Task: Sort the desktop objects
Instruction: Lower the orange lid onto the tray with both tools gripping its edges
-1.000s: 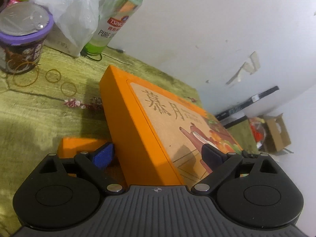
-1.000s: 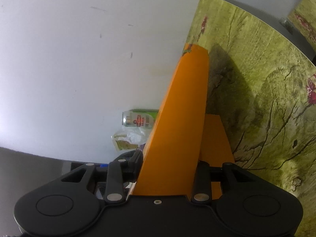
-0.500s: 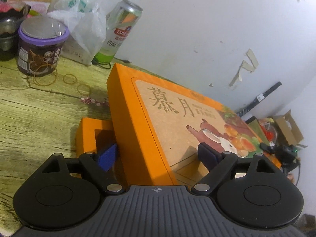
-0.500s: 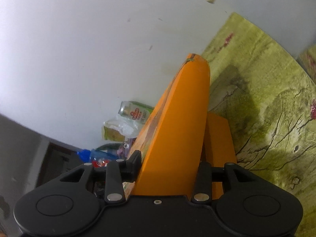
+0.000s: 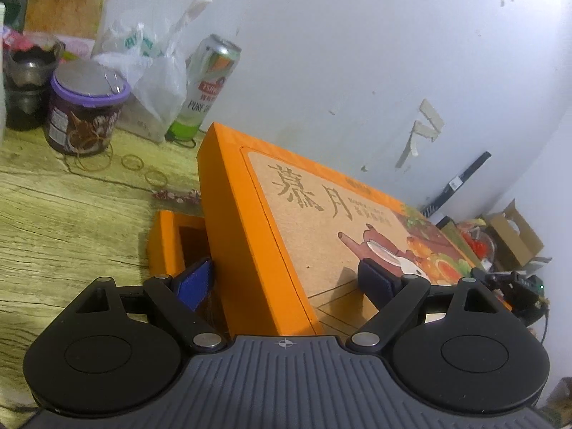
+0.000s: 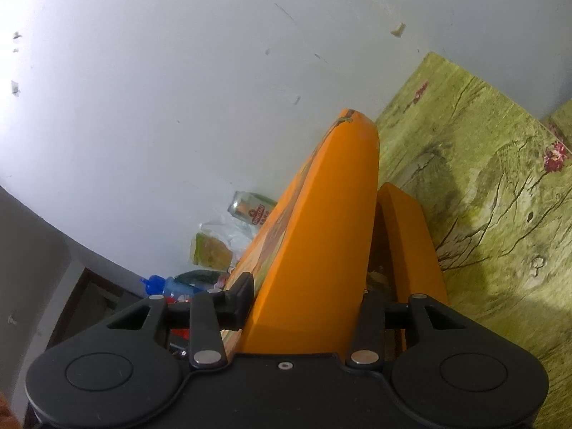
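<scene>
We hold the orange lid (image 5: 250, 250) tilted up off the table (image 5: 53, 221), one tool at each end. Our left tool (image 5: 286, 279) straddles a corner of it: one blue pad sits under the lid's side wall and the other lies on the printed kraft top, and the pads look pressed against it, so we take it as clamped on the lid, its jaws having just been closing a little. Our right tool (image 6: 304, 304) grips the lid's thin orange edge (image 6: 321, 243) between its black fingers; those jaws have just been opening slightly, yet the lid stays between them and both pads seem to touch it. Beneath the raised lid the orange tray (image 5: 168, 243) lies on the table, part of it uncovered. Toward the table's far edge, by the white wall, stand a green can (image 5: 207, 85), a plastic bag (image 5: 150, 82) and a purple-lidded tub (image 5: 85, 107), with a few rubber bands (image 5: 132, 161) lying loose just in front of the tub.
</scene>
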A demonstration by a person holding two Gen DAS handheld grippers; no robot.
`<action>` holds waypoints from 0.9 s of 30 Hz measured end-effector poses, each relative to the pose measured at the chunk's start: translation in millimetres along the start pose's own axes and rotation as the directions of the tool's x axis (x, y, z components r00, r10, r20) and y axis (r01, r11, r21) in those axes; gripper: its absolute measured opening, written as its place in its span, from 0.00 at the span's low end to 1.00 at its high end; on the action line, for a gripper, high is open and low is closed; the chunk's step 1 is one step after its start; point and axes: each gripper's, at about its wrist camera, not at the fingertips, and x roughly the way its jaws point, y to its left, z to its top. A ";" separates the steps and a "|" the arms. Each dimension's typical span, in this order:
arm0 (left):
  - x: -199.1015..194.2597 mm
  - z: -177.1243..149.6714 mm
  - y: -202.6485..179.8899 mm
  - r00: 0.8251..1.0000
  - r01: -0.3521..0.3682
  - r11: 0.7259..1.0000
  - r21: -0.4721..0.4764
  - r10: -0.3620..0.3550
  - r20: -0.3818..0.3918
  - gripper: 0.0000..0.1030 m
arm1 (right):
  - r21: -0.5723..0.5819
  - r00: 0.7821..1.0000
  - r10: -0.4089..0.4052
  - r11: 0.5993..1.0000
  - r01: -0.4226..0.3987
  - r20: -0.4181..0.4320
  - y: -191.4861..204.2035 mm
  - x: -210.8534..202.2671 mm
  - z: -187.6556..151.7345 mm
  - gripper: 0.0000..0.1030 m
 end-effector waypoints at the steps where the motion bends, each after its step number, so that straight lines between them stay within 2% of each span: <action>1: -4.3 -2.4 1.3 1.000 0.000 1.000 -0.007 0.001 0.007 0.85 | -0.004 1.000 0.004 1.000 -0.004 -0.001 1.0 0.0 -2.9 0.40; 7: -27.9 -31.1 10.1 0.999 -0.006 0.998 -0.067 0.009 0.051 0.84 | -0.070 0.999 0.014 0.997 -0.016 -0.032 10.9 5.1 -13.0 0.40; 11: -37.8 -46.2 17.3 0.998 -0.023 0.996 -0.087 0.028 0.055 0.84 | -0.105 0.998 0.032 0.994 -0.037 -0.051 13.5 9.1 -18.4 0.40; 15: -38.0 -51.1 24.5 0.998 -0.057 0.992 -0.109 0.061 0.029 0.84 | -0.149 0.998 0.032 0.988 -0.040 -0.055 17.0 14.2 -28.7 0.40; 27: -36.1 -51.1 29.8 0.999 -0.042 0.988 -0.150 0.045 0.016 0.84 | -0.141 0.998 0.046 0.989 -0.051 -0.042 10.0 10.9 -37.0 0.41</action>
